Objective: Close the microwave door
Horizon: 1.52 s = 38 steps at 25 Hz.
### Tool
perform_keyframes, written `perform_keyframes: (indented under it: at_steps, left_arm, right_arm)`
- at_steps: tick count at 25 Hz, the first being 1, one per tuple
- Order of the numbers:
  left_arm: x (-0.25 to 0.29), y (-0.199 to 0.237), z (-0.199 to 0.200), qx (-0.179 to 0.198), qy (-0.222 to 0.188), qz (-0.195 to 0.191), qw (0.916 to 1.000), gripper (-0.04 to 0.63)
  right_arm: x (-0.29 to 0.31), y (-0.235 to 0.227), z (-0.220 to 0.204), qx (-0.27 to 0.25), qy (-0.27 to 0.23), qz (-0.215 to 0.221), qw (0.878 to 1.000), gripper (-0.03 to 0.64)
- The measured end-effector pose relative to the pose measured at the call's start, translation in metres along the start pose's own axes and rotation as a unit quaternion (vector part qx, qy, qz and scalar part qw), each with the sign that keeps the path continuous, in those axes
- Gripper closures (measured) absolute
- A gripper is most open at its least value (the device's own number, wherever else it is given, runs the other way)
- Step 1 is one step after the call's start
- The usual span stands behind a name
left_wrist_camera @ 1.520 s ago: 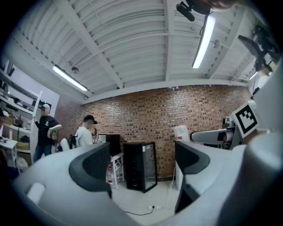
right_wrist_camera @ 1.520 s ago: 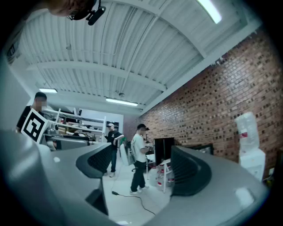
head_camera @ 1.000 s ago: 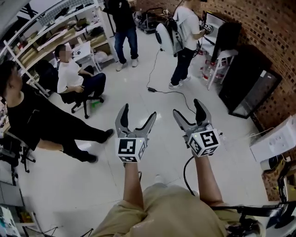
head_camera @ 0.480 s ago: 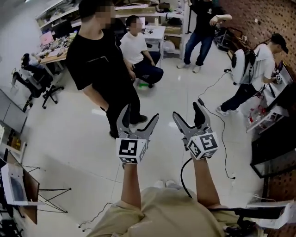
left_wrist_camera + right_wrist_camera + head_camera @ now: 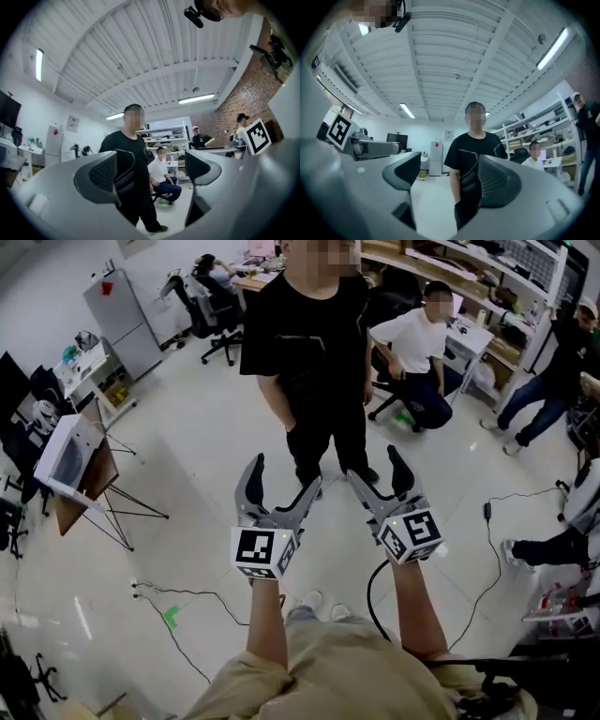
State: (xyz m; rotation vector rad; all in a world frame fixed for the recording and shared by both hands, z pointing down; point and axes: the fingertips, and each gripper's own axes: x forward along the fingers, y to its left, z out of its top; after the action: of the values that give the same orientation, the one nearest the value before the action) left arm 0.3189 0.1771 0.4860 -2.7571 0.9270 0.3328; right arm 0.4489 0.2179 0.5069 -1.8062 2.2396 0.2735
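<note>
Holding left gripper (image 5: 282, 474) forward, jaws apart, empty.

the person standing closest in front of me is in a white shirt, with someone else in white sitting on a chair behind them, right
Not quite: the standing person wears a black shirt, not white, as the head view shows. The seated person on the chair behind does wear white.

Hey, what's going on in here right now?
Someone holds both grippers out in front, neither holding anything. The left gripper is open; the right gripper is closing its jaws on nothing. A person in black stands ahead. A white box, maybe the microwave, sits off to the left, untouched.
</note>
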Motion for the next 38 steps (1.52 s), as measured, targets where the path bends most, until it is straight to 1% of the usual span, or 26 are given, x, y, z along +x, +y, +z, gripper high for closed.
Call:
perform_keyframes:
  at_steps: [2,5,8,10,12,14,16,19,21,24,26,28,30,31,34,35,38]
  left_arm:
    - [-0.008,0.001,0.006,0.026,0.012,0.060,0.9978,0.137]
    - [-0.007,-0.005,0.009,0.048,0.038,0.114,0.9916,0.137]
    - [-0.013,-0.009,0.028,0.069,0.053,0.176,0.9804,0.137]
    - [-0.025,-0.004,0.038,0.081,0.057,0.215,0.9716,0.137]
    - [-0.044,0.010,0.039,0.094,0.062,0.248,0.9622,0.137]
    - [-0.070,0.030,0.035,0.108,0.068,0.277,0.9523,0.137]
    - [-0.110,0.053,0.038,0.115,0.068,0.303,0.9435,0.137]
    - [-0.172,0.089,0.056,0.127,0.067,0.339,0.9299,0.137]
    - [-0.187,0.103,0.057,0.134,0.068,0.356,0.9223,0.138]
    - [-0.180,0.106,0.034,0.142,0.069,0.380,0.9115,0.141]
    - [-0.195,0.119,0.021,0.144,0.069,0.392,0.9059,0.143]
    - [-0.229,0.142,0.003,0.146,0.069,0.396,0.9040,0.143]
    - [-0.251,0.158,-0.018,0.149,0.068,0.396,0.9034,0.143]
    - [-0.254,0.161,-0.021,0.149,0.067,0.397,0.9030,0.143]
    - [-0.257,0.169,-0.001,0.137,0.065,0.401,0.9034,0.143]
    - [-0.258,0.175,-0.001,0.134,0.066,0.402,0.9034,0.143]
    - [-0.239,0.190,-0.021,0.133,0.065,0.405,0.9022,0.143]
  right_arm:
    - [0.010,0.000,-0.004,0.022,-0.002,0.058,0.998,0.244]
    - [0.020,-0.010,-0.007,0.047,0.006,0.110,0.993,0.244]
    - [0.034,-0.012,0.003,0.073,0.009,0.167,0.983,0.247]
    - [0.044,0.001,0.010,0.082,0.005,0.203,0.976,0.250]
    - [0.058,0.025,0.006,0.092,-0.004,0.238,0.967,0.252]
    - [0.073,0.060,-0.006,0.104,-0.011,0.272,0.957,0.252]
    - [0.081,0.108,-0.016,0.111,-0.012,0.301,0.947,0.252]
    - [0.096,0.183,-0.016,0.118,-0.017,0.336,0.934,0.252]
    - [0.107,0.202,-0.018,0.125,-0.024,0.352,0.927,0.253]
    - [0.118,0.195,-0.041,0.133,-0.030,0.377,0.916,0.253]
    - [0.123,0.213,-0.059,0.136,-0.029,0.391,0.910,0.253]
    - [0.127,0.252,-0.085,0.136,-0.029,0.396,0.908,0.255]
    - [0.130,0.276,-0.109,0.136,-0.032,0.399,0.906,0.256]
    - [0.131,0.281,-0.113,0.135,-0.032,0.401,0.905,0.256]
    - [0.136,0.293,-0.095,0.127,-0.023,0.407,0.904,0.258]
    - [0.140,0.296,-0.096,0.125,-0.019,0.408,0.904,0.258]
    - [0.159,0.278,-0.110,0.122,-0.019,0.412,0.903,0.259]
